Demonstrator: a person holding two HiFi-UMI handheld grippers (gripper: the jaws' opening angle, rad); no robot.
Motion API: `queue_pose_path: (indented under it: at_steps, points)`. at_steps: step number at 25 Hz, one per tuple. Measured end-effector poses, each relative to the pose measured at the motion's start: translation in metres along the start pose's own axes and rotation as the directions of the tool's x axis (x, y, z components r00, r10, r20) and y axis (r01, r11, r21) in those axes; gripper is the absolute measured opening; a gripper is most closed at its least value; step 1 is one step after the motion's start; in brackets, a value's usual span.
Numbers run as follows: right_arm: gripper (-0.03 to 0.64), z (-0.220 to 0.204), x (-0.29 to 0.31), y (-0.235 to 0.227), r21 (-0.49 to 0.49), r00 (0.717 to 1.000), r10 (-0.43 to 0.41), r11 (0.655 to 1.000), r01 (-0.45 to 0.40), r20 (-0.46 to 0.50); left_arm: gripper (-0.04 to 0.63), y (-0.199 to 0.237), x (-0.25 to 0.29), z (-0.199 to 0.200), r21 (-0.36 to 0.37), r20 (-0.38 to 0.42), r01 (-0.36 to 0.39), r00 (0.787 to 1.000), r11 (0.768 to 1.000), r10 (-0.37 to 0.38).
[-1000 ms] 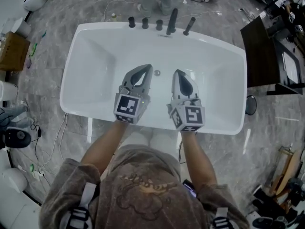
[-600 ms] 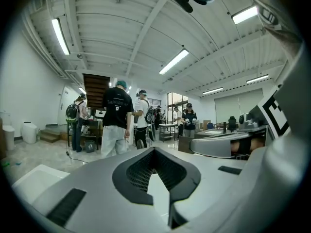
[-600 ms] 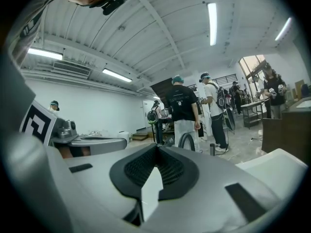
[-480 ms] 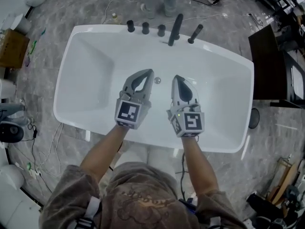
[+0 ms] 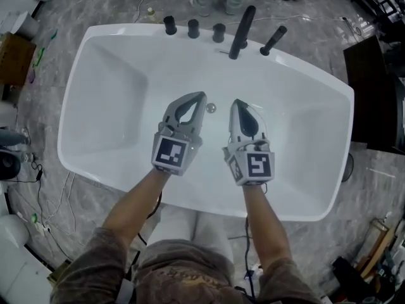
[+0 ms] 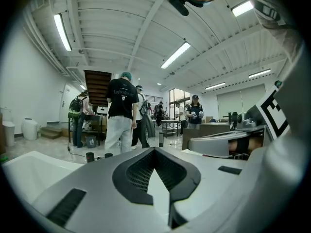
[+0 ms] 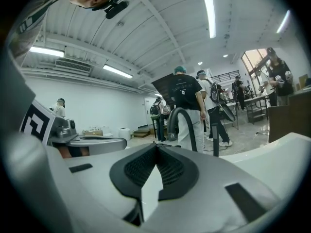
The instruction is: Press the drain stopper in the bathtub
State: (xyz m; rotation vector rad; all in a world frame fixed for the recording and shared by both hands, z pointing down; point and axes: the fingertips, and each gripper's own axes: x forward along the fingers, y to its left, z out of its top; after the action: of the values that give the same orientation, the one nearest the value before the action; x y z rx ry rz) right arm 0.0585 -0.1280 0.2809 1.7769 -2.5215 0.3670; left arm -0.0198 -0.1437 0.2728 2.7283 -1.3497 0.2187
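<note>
Both grey tongs hover over the glossy white bathtub (image 5: 107, 81). The left gripper (image 5: 200, 96) and right gripper (image 5: 233, 102) are each pinched together on nothing. The small, round, shiny drain stopper (image 5: 211, 108) sits between their tips.

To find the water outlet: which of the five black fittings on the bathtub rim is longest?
The long black metal spout, fourth from left; the other four are much shorter.

1 tub (image 5: 107, 87). 1 stopper (image 5: 211, 108). 3 black knobs (image 5: 193, 28) in a row on the rim. 1 spout (image 5: 242, 30). 1 hand shower (image 5: 273, 40). 2 grippers: left gripper (image 5: 202, 96), right gripper (image 5: 235, 102).
</note>
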Motion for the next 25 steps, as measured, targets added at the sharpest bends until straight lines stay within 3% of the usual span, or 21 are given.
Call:
queue_pose_path:
  at_steps: [6, 25]
  points:
    - [0.003, -0.055, 0.02, -0.021, 0.009, 1.0, 0.005, 1.0, -0.005, -0.004, 0.0, 0.006, 0.027, -0.056, 0.027, -0.02, 0.004, 1.0, 1.0, -0.003]
    - [0.003, -0.209, 0.077, -0.072, 0.034, 1.0, -0.01, 0.999, 0.01, -0.007, 0.0, 0.007, 0.1, -0.219, -0.003, -0.004, 0.013, 1.0, 1.0, -0.013]
